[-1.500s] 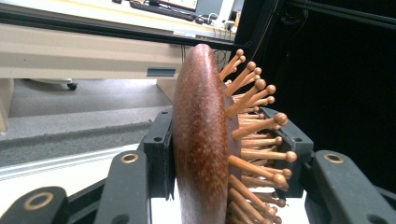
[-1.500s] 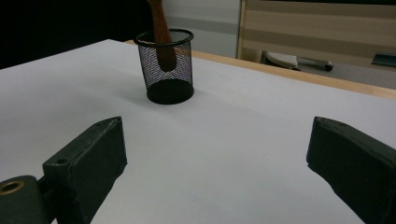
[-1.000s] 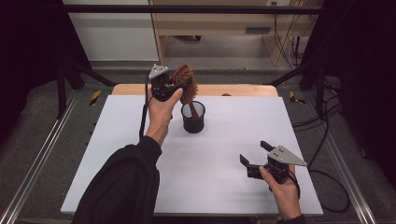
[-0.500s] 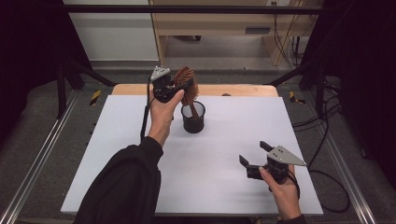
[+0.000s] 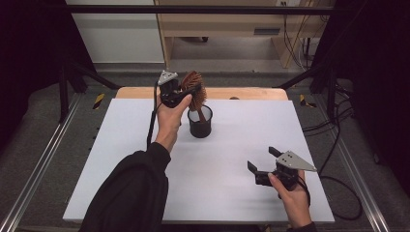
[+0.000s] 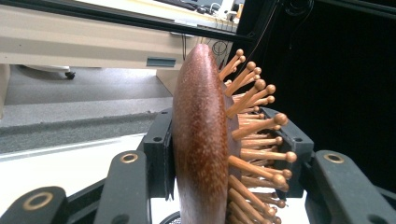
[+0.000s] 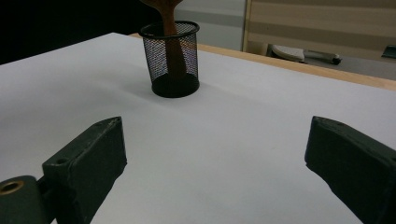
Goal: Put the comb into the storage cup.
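- Left hand-held gripper [image 5: 187,92] of mine is clamped on the head of one wooden hairbrush [image 5: 195,90], held upright, its handle dipping into the cup.
- One black mesh cup [image 5: 199,122] stands on the white worktop [image 5: 121,159], toward the far middle.
- Up close, the brush [image 6: 205,140] sits between my jaws, bristle pins sticking out to one side.
- Right hand-held gripper [image 5: 262,161] hangs low near the front edge, jaws spread wide, nothing in them.
- Cup [image 7: 171,58] is well apart from it, bare worktop between.

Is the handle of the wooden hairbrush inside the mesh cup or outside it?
Inside. The hairbrush stands upright, its handle down in the mesh cup, its head clamped in the left tool.
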Demonstrator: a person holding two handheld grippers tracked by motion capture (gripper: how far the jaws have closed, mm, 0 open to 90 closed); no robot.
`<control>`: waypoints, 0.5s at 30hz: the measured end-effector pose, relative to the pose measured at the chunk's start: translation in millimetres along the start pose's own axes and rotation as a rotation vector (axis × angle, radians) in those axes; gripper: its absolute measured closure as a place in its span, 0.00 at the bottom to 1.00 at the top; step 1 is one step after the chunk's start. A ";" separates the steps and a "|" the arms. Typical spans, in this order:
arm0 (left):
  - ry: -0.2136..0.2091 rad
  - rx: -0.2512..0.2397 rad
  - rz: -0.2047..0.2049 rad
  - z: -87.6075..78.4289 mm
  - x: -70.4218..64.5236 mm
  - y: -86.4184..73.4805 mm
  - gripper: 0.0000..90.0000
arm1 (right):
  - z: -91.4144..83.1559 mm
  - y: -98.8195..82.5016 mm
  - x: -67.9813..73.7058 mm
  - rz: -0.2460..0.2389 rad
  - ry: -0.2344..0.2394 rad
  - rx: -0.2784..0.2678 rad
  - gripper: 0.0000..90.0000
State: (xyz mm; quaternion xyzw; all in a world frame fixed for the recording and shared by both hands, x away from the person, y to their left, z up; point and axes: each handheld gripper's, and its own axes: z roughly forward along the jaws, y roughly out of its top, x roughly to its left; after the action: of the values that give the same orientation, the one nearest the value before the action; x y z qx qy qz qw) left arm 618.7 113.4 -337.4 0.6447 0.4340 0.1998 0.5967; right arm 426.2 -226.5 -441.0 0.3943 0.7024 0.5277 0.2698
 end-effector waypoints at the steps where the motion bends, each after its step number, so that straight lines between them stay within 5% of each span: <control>1: 0.000 0.000 -0.001 0.2 0.0 -0.1 0.56 | 0.2 -0.1 -0.3 0.002 0.001 0.001 0.06; 15: -0.002 0.005 -0.006 1.8 0.6 -2.6 0.56 | 0.9 -0.6 -0.5 0.017 0.008 0.011 0.06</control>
State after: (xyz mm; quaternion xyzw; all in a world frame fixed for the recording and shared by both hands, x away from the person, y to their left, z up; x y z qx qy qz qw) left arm 619.5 112.6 -340.4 0.6449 0.4360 0.1965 0.5962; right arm 427.1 -226.5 -441.8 0.3996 0.7031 0.5274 0.2604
